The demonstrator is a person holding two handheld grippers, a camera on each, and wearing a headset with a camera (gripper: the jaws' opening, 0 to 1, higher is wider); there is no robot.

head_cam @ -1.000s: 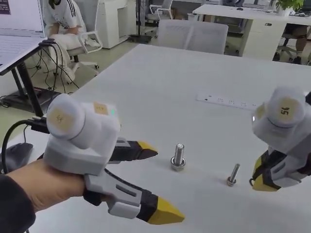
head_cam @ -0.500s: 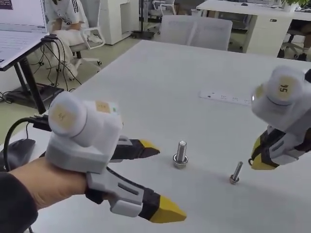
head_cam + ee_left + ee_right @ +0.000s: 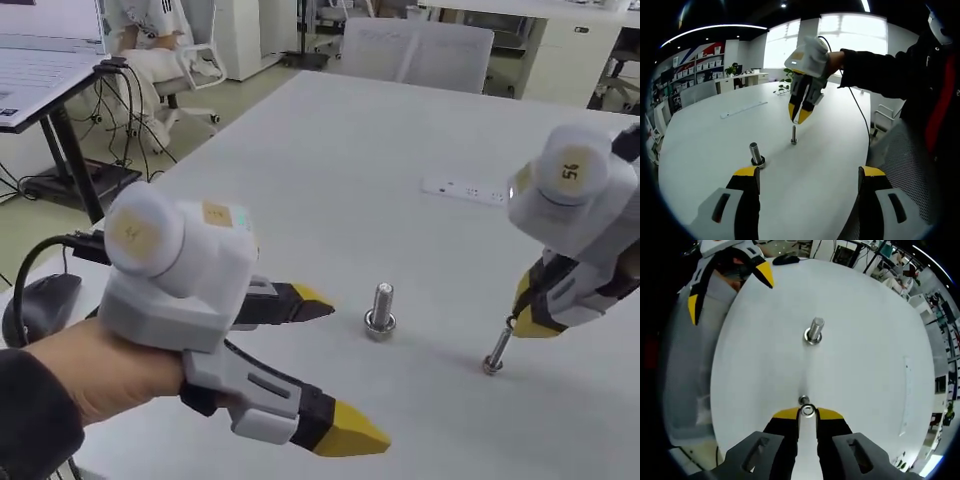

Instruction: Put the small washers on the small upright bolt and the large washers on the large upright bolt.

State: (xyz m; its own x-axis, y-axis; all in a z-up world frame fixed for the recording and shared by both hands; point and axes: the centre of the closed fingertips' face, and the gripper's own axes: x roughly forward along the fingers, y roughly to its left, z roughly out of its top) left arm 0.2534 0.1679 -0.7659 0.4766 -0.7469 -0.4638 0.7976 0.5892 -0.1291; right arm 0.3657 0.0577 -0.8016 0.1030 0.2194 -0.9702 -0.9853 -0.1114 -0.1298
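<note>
The large bolt (image 3: 380, 306) stands upright mid-table with a washer ring around its base; it also shows at large bolt (image 3: 756, 153) and large bolt (image 3: 814, 329). To its right, the small bolt (image 3: 495, 350) leans slightly. My right gripper (image 3: 522, 322) hangs just above the small bolt's top, shut on a small washer (image 3: 808, 411) right beside the small bolt head (image 3: 803, 400). From the left gripper view, the right gripper (image 3: 799, 114) points down over the small bolt (image 3: 794, 135). My left gripper (image 3: 335, 370) is open and holds nothing, near the table's front left, left gripper (image 3: 810, 175).
A white power strip (image 3: 465, 190) lies farther back on the white table (image 3: 330, 170). A dark mouse (image 3: 40, 300) sits at the left edge. A chair and desks stand beyond the table, with a seated person at the far left.
The right gripper has moved left and up, from beside the small bolt to just over its top. The left gripper has stayed about where it was. The head camera has tilted down slightly.
</note>
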